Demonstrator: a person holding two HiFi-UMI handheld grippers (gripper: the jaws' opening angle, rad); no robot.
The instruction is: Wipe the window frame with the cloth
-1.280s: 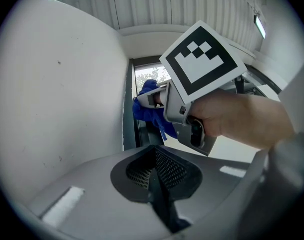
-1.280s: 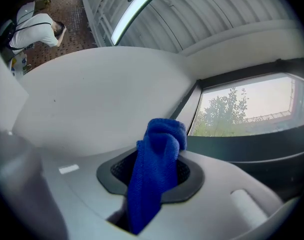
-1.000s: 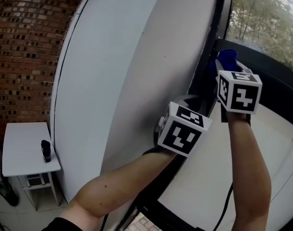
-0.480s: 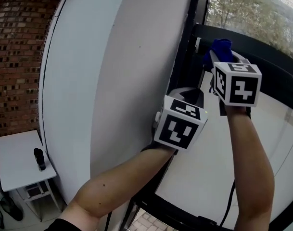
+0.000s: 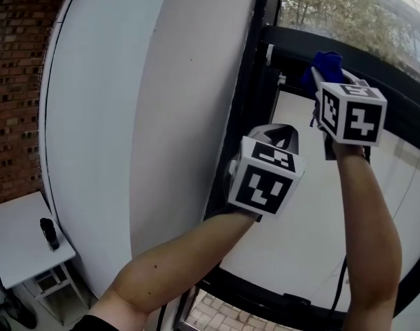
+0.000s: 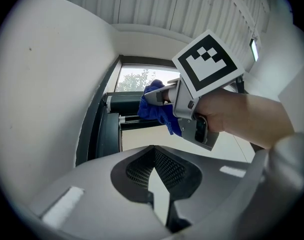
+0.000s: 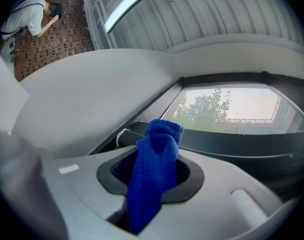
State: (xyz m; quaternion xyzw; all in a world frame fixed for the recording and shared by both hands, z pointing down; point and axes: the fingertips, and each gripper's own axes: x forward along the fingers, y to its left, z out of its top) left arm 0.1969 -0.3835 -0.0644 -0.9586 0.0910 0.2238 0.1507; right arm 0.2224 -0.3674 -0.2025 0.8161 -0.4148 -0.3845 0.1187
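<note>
**As the cloth nears the frame, the left gripper waits empty**

Seen from the head view, the right gripper [image 5: 323,81] holds the blue cloth [image 5: 327,64] up at the far right, just beside the dark window frame [image 5: 292,47]. Whether cloth and frame touch I cannot tell. The left gripper [image 5: 282,136] hovers nearer and lower, close to the frame's upright. A small white bench [image 5: 16,243] stands low at the left.

In the left gripper view, its jaws stand a narrow slit apart with nothing between them.

In the right gripper view, the jaws are clamped on the cloth, whose folded end pokes out beyond them toward the frame.

To wipe well, I judge the folded end should be pressed flat on the rail and drawn along it in one steady pass, with a grip firm enough that the cloth cannot slip.

No brand or wording is readable. The marker cubes [image 5: 351,116] show only black-and-white squares.
</note>
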